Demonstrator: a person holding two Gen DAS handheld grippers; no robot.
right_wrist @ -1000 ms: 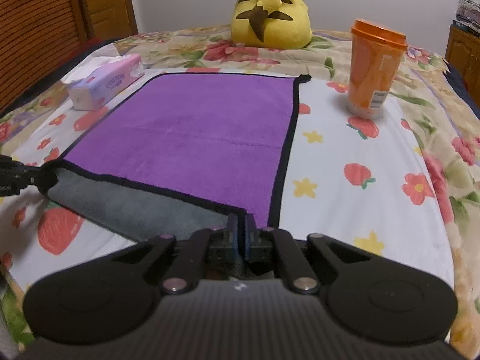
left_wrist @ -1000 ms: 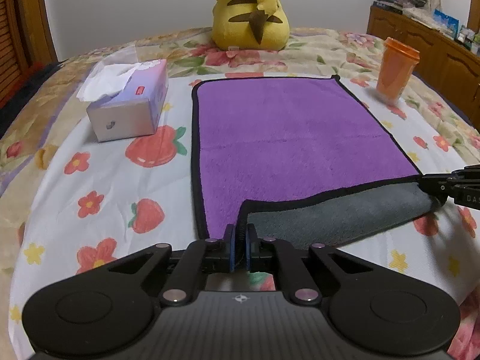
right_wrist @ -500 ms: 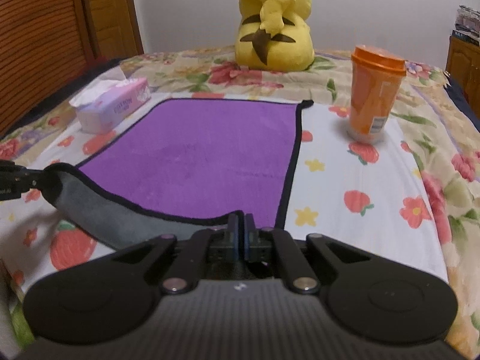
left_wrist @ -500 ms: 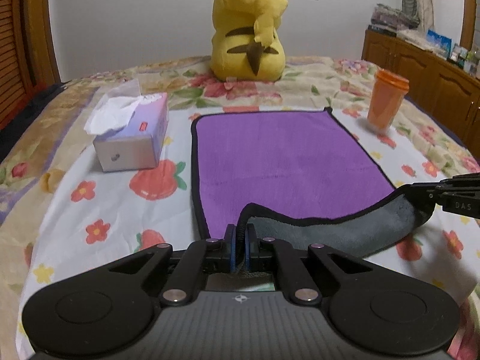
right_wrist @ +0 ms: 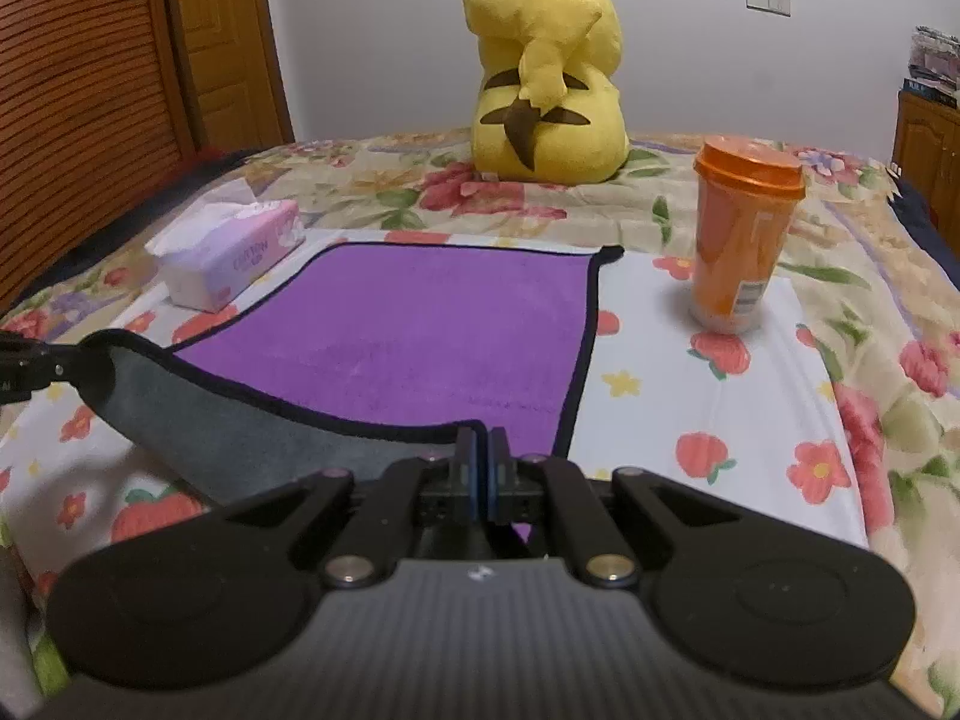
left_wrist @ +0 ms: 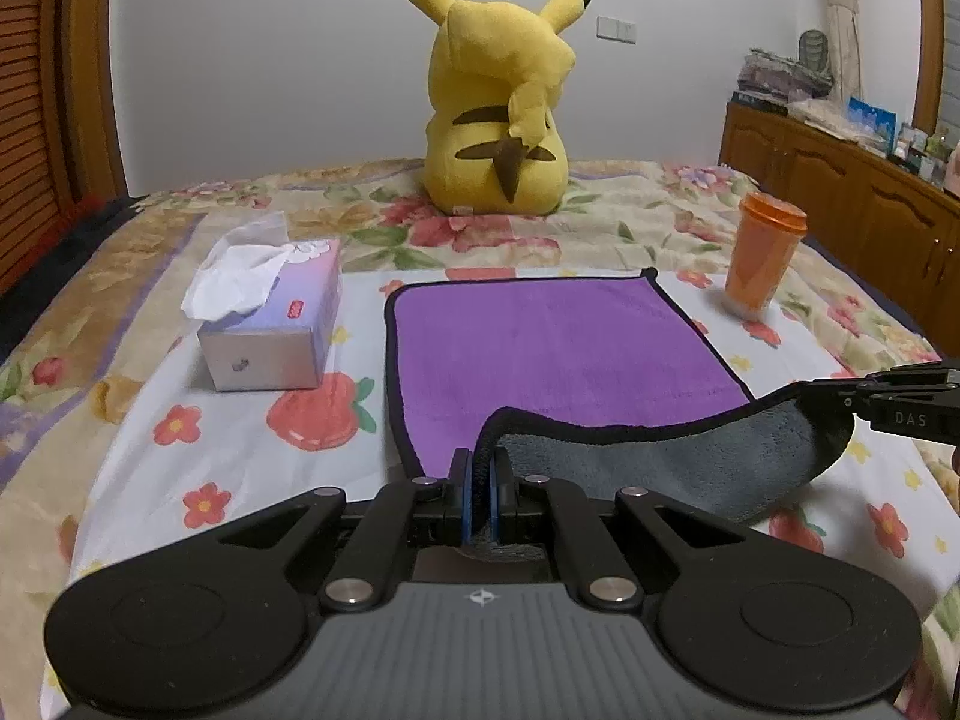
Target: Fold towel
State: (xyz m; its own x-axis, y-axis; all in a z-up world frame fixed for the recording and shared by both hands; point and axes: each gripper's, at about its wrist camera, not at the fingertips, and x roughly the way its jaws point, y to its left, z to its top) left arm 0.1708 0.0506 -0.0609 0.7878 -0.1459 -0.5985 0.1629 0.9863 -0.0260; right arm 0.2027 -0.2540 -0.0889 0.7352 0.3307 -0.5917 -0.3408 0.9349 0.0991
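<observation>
A purple towel (left_wrist: 558,342) with black trim and a grey underside lies on the flowered bed; it also shows in the right wrist view (right_wrist: 420,324). My left gripper (left_wrist: 480,468) is shut on the towel's near left corner. My right gripper (right_wrist: 480,450) is shut on the near right corner; it shows at the right edge of the left wrist view (left_wrist: 840,399). The near edge is lifted off the bed and sags between the two grippers, grey side (left_wrist: 678,468) toward me. The far half lies flat.
A tissue box (left_wrist: 270,324) stands left of the towel. An orange lidded cup (right_wrist: 741,234) stands to its right. A yellow plush toy (left_wrist: 498,120) sits beyond the far edge. A wooden cabinet (left_wrist: 852,192) runs along the right wall.
Both grippers have risen with the towel's near corners. The near edge has lifted higher off the bed and less of the purple side lies flat.
</observation>
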